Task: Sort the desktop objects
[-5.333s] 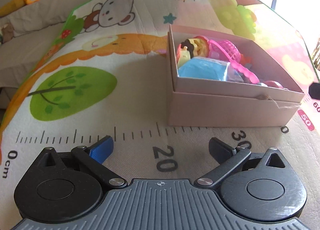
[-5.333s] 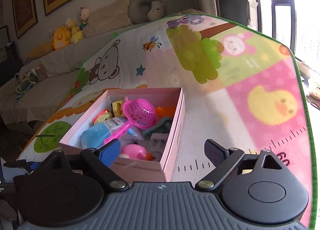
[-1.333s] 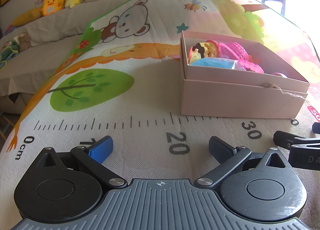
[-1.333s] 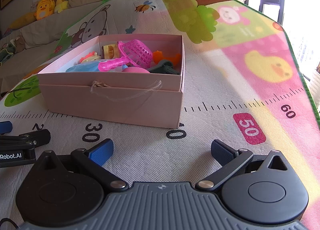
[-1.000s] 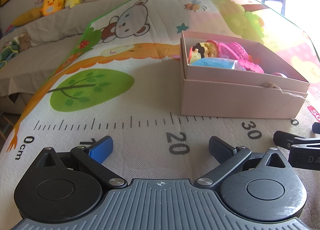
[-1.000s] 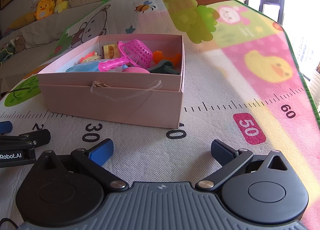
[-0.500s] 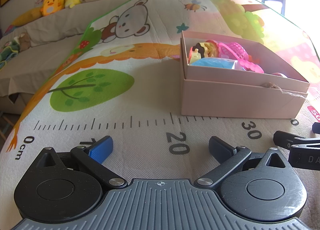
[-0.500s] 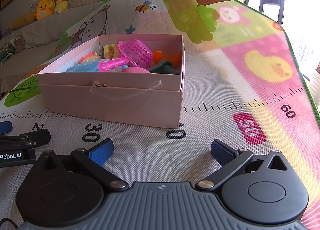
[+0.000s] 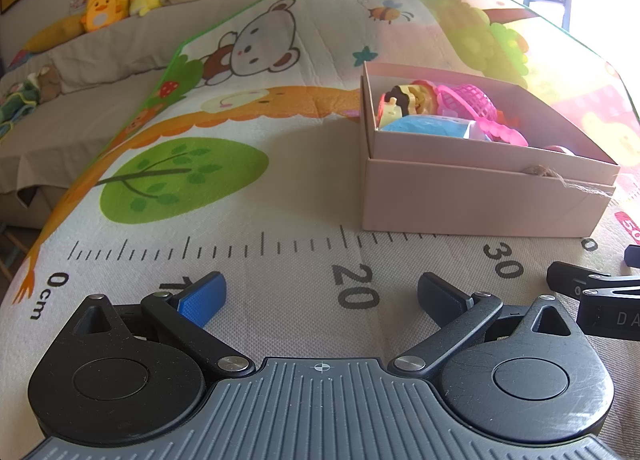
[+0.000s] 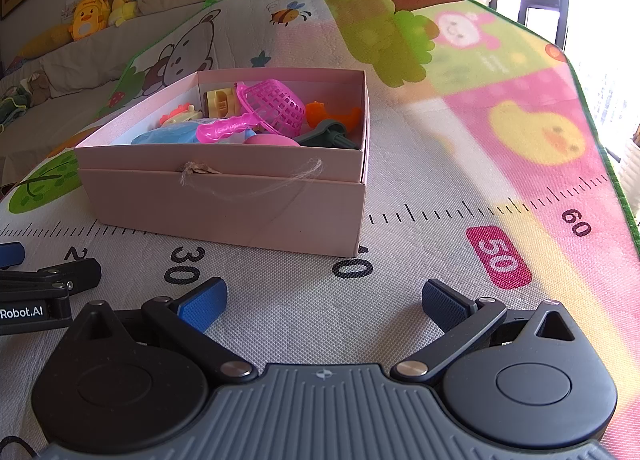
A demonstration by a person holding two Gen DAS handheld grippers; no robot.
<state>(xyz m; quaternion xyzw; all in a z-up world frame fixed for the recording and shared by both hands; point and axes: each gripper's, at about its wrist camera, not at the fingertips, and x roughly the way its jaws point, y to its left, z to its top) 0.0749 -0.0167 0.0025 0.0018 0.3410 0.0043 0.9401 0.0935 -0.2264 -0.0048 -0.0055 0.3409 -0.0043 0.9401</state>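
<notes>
Toys fill the pink box [image 10: 224, 196] on the play mat [image 9: 240, 188], a pink basket [image 10: 276, 106] on top. My left gripper [image 9: 320, 296] and right gripper [image 10: 324, 300] sit low over the mat near the box, each spread wide with nothing between its fingers.

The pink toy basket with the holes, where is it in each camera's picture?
Left wrist view: the pink plastic mesh basket lies at the far end of the open pink cardboard box, upper right of the picture.
Right wrist view: the basket lies mid-box, upper left of centre, with the box nearer.
Shared landmark: the loop of string on the box's front wall.
</notes>
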